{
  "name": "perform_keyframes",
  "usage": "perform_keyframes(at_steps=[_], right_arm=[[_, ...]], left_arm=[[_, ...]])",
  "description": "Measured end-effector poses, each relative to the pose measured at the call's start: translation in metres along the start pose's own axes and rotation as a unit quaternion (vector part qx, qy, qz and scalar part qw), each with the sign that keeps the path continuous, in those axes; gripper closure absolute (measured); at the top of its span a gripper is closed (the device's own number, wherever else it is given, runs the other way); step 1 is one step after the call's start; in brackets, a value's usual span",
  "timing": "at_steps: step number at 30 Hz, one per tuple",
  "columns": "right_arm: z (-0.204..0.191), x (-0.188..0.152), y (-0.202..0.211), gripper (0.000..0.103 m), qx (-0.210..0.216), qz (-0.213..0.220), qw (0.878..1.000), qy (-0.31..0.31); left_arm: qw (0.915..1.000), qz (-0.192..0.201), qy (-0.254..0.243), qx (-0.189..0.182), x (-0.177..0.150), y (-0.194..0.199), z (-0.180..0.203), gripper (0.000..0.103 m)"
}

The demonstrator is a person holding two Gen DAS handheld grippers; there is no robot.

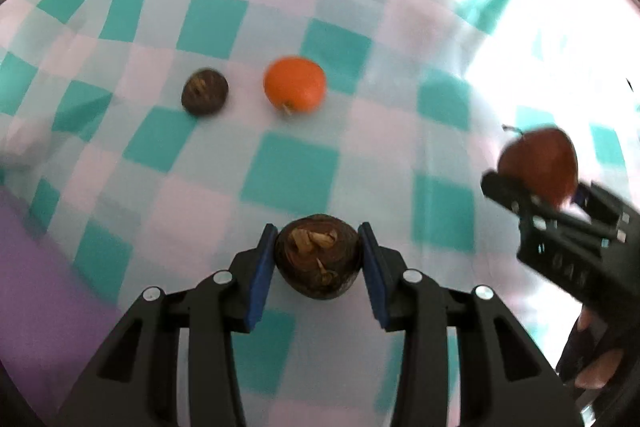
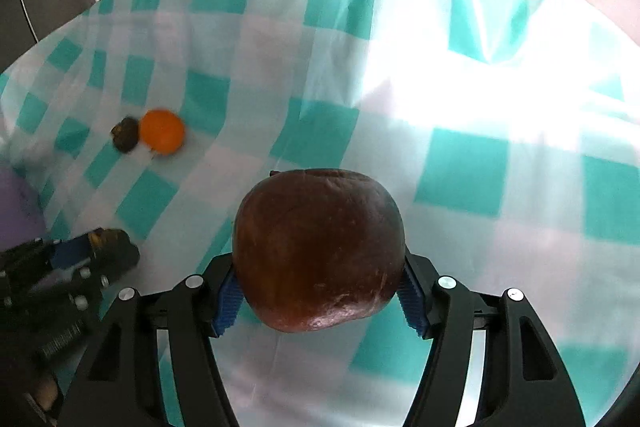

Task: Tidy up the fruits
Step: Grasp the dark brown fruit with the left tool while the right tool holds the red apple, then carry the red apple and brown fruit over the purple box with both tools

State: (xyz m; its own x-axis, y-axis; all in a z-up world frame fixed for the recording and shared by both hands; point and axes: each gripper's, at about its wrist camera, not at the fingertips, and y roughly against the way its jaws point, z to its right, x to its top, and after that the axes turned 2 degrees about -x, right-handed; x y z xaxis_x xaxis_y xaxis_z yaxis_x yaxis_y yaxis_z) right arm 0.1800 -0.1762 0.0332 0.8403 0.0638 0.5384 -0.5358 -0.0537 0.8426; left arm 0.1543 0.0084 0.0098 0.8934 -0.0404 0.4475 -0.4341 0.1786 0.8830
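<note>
- My left gripper (image 1: 318,259) is clenched on a dark brown water chestnut (image 1: 318,257), both blue pads against its sides, low and near over the checked tablecloth (image 1: 292,171).
- My right gripper (image 2: 320,291) is clamped on a dark red apple (image 2: 318,251); from my right wrist it fills the near centre.
- Only the left wrist view shows the apple's stem, at the upper left of the fruit, and my right gripper seen from outside at the right edge with the apple between its fingers.
- Only the right wrist view shows my left gripper from outside, low at the left edge, with a bit of the chestnut showing at its tip.
- Far left on the cloth lie an orange (image 1: 294,83) and a second water chestnut (image 1: 205,91): apart in the left view, seemingly touching in the right view.
- Count: two water chestnuts, one orange, one apple, so four fruits; two held, two lying loose.
- A purple surface (image 1: 36,267) shows past the cloth's left edge.
</note>
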Motion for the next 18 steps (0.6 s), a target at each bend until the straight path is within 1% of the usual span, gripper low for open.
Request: perform_keyframes(at_steps=[2, 6, 8, 9, 11, 13, 15, 18], right_arm=[[0.000, -0.009, 0.019, 0.040, -0.002, -0.010, 1.000, -0.006], [0.004, -0.032, 0.068, 0.040, 0.003, -0.010, 0.999, -0.038], [0.003, -0.049, 0.093, 0.040, 0.005, -0.009, 0.999, -0.044], [0.002, -0.056, 0.104, 0.040, 0.002, -0.008, 0.999, -0.042], [0.001, -0.067, 0.129, 0.040, 0.001, -0.008, 0.999, -0.043], [0.000, -0.077, 0.152, 0.040, -0.001, 0.000, 0.999, -0.042], [0.001, -0.084, 0.174, 0.040, 0.001, 0.010, 0.999, -0.041], [0.000, -0.096, 0.204, 0.040, -0.003, 0.028, 0.999, -0.034]], left_arm=[[0.9999, -0.003, -0.010, -0.001, -0.018, 0.015, 0.005, 0.062], [0.9996, -0.008, -0.028, 0.001, -0.055, 0.047, 0.014, 0.062], [0.9991, -0.007, -0.043, 0.003, -0.072, 0.070, 0.020, 0.062], [0.9988, -0.005, -0.048, 0.003, -0.073, 0.078, 0.026, 0.062], [0.9984, 0.001, -0.057, 0.001, -0.086, 0.103, 0.032, 0.062], [0.9981, 0.006, -0.061, -0.002, -0.099, 0.130, 0.036, 0.062], [0.9977, 0.009, -0.067, -0.007, -0.109, 0.149, 0.041, 0.062], [0.9949, 0.022, -0.098, -0.009, -0.122, 0.170, 0.054, 0.062]])
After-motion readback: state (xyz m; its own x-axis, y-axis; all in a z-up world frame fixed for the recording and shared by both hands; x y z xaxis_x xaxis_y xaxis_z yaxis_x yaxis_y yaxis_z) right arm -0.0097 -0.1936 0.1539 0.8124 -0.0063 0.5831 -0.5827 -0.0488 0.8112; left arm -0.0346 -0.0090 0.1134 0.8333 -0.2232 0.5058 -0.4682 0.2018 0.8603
